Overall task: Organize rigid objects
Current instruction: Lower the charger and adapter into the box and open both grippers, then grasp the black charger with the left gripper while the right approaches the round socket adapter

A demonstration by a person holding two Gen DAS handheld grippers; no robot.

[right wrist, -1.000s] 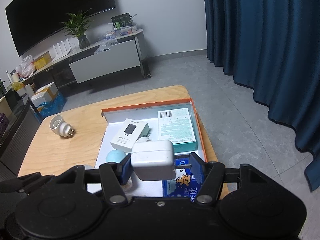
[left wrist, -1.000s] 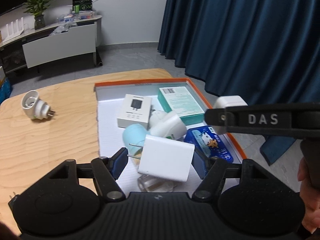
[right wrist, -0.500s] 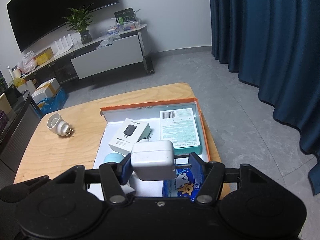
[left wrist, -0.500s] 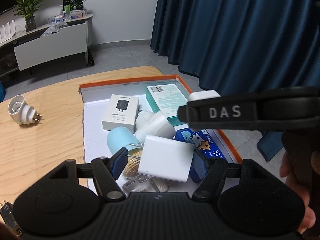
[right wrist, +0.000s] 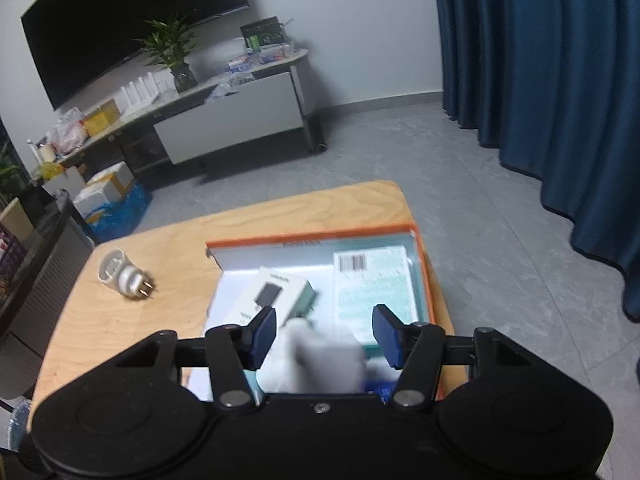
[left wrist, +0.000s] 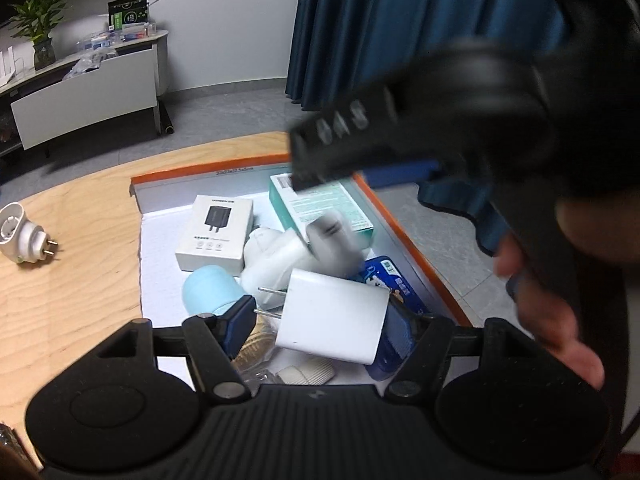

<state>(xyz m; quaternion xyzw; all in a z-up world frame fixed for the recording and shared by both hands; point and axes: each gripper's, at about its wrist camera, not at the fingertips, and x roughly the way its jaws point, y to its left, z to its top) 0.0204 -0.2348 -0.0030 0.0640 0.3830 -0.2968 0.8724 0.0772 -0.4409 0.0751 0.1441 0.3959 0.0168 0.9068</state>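
Observation:
My left gripper [left wrist: 320,322] is shut on a white square charger [left wrist: 334,327] with prongs pointing left, held just above the orange-rimmed box [left wrist: 404,236]. My right gripper [right wrist: 325,336] is open, high over the same box [right wrist: 421,264]. A white rounded charger [left wrist: 334,240], blurred, is dropping from it into the box; it shows as a blur in the right wrist view [right wrist: 326,358]. The right gripper's body [left wrist: 440,120] fills the upper right of the left wrist view.
In the box lie a white charger carton [left wrist: 216,234], a teal carton [left wrist: 320,206], a light blue cylinder [left wrist: 208,290], a white adapter [left wrist: 276,256] and a blue packet [left wrist: 394,280]. A white plug adapter [left wrist: 22,236] lies on the wooden table [left wrist: 72,280] at left.
My right gripper opened and let go of the white rounded charger, which is falling into the box. The right gripper swung upward. My left gripper still holds its charger.

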